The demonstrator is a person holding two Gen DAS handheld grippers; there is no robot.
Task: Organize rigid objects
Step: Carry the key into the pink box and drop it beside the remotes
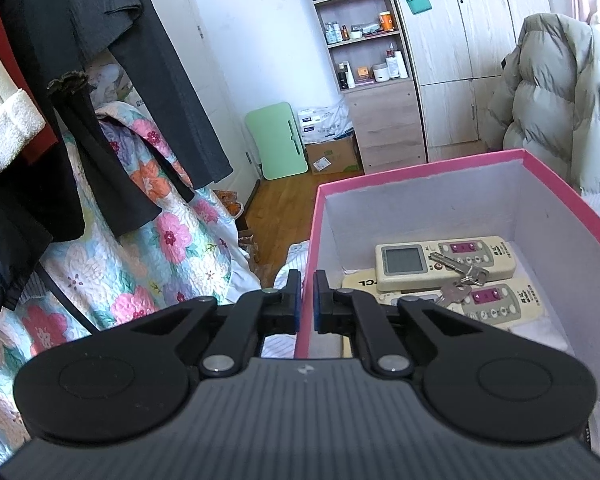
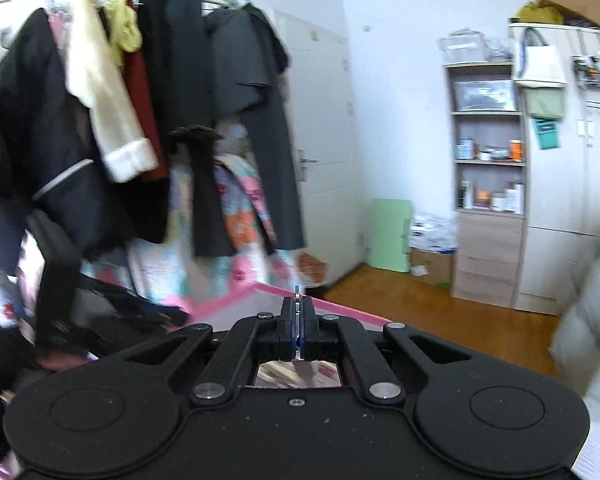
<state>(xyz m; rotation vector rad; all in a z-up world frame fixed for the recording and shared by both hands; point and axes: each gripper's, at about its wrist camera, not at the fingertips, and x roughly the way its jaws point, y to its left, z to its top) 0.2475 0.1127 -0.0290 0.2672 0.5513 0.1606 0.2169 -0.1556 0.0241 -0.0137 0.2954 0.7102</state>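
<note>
A bedroom with a clothes rack, a flowered quilt and a wooden shelf unit lies behind the work, and the pink box sits on the bed with its open top facing up. Inside it two remote controls lie flat, long axes running across the box, with a bunch of keys resting on top of them. The left gripper is clenched on the box's near left wall, one finger outside and one inside, steadying it. The right gripper is closed on a thin flat metal piece, seemingly a key or blade seen edge-on, though the blur leaves that uncertain. It points roughly level over the box's pink rim, which lies just ahead and below. In the left wrist view the right gripper shows as a blurred shape with dangling metal at the right edge, above and beyond the box's right wall. So the drop spot lies down and to the left of the right hand, the nearer free hand.
</note>
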